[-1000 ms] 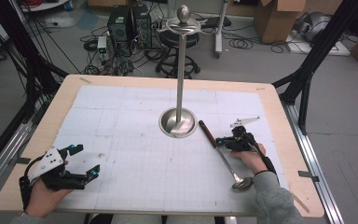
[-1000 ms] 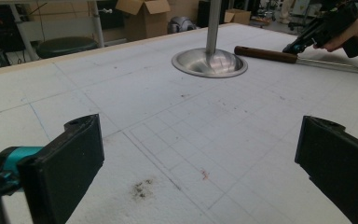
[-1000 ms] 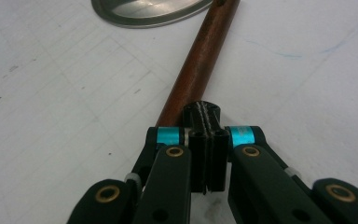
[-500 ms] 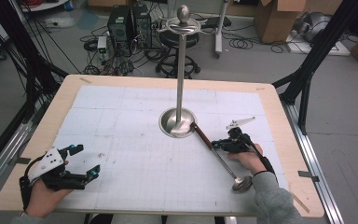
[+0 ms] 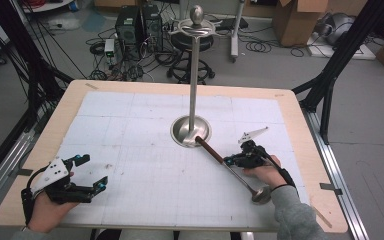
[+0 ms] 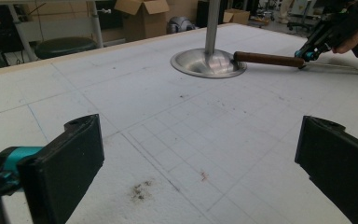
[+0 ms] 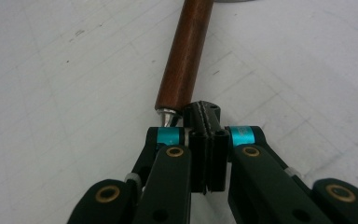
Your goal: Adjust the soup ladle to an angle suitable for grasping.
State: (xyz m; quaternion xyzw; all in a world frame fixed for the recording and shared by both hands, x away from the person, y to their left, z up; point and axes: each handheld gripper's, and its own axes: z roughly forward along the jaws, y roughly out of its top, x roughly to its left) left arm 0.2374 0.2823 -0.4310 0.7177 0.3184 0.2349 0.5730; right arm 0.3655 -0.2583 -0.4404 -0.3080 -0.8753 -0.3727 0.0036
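White gridded table (image 5: 130, 125). Right gripper (image 5: 237, 161) jaws fully closed, clamped on the thin metal shaft of the ladle (image 5: 223, 161); wooden handle just ahead, tip touching the stand base (image 5: 190, 131). Left gripper (image 5: 87, 172) jaws wide apart, holding nothing, far from the ladle.

Lying flat on the white gridded table (image 5: 130, 125): a long ladle (image 5: 228, 165) with a dark brown wooden handle, thin metal shaft and small rounded steel bowl. Running diagonally, handle end touching the rim of the round dished base of the metal stand (image 5: 190, 131), bowl resting near the table's front right edge. Being pinched at the shaft, just behind the metal collar where wood meets steel, by the closed jaws of the right gripper (image 7: 204, 122). Standing upright mid-table: the stand, a slim pole topped with curved hooks and a ball.
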